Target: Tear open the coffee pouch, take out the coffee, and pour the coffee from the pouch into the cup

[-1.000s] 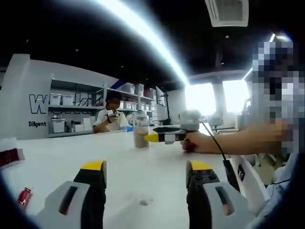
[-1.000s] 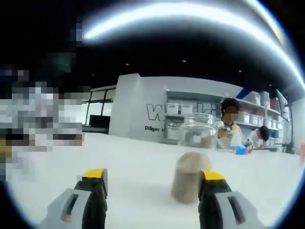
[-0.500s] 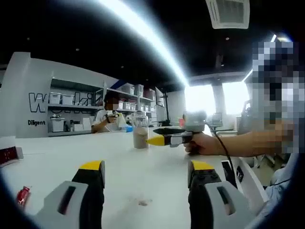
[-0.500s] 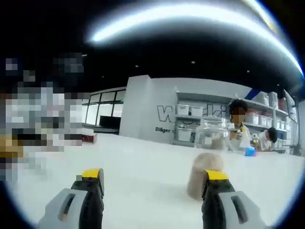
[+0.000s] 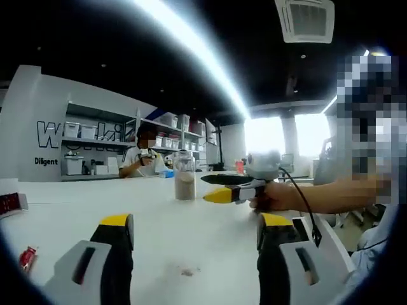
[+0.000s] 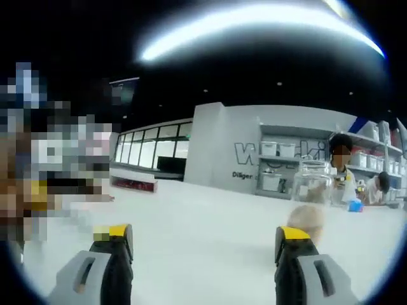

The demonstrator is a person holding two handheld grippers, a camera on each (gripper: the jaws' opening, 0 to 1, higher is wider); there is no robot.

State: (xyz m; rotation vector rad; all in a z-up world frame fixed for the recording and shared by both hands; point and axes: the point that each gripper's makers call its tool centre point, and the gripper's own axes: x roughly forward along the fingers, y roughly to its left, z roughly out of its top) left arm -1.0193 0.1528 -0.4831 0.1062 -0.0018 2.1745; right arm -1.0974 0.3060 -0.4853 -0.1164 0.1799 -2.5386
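**A:** From my remote feed: in the left gripper view my left tongs (image 5: 191, 232) are spread wide with nothing between them, low over the white tabletop (image 5: 191, 210). Where's the cup for you?

**B:** The cup (image 5: 184, 180) stands upright out on the tabletop, well ahead of the left tongs, clear glass with brown stuff in its lower part. The right tongs (image 5: 213, 187) come in from the right of that view, held in a hand (image 5: 273, 196), yellow tips pointing at the cup and just beside it, not touching as far as I can tell.

**A:** In the right gripper view the right tongs (image 6: 203, 238) are wide too, nothing held. The cup (image 6: 313, 190) sits above the right-hand jaw, its lower half blurred.

**B:** The coffee pouch? There's a small red packet (image 5: 27, 257) lying flat at the tabletop's near left edge, well apart from the cup. Too small to read, so I can't tell whether it's the pouch or whether it's torn.

**A:** Also a red box (image 5: 11, 203) at far left, and a person (image 5: 141, 159) by the shelves (image 5: 95, 149) behind.
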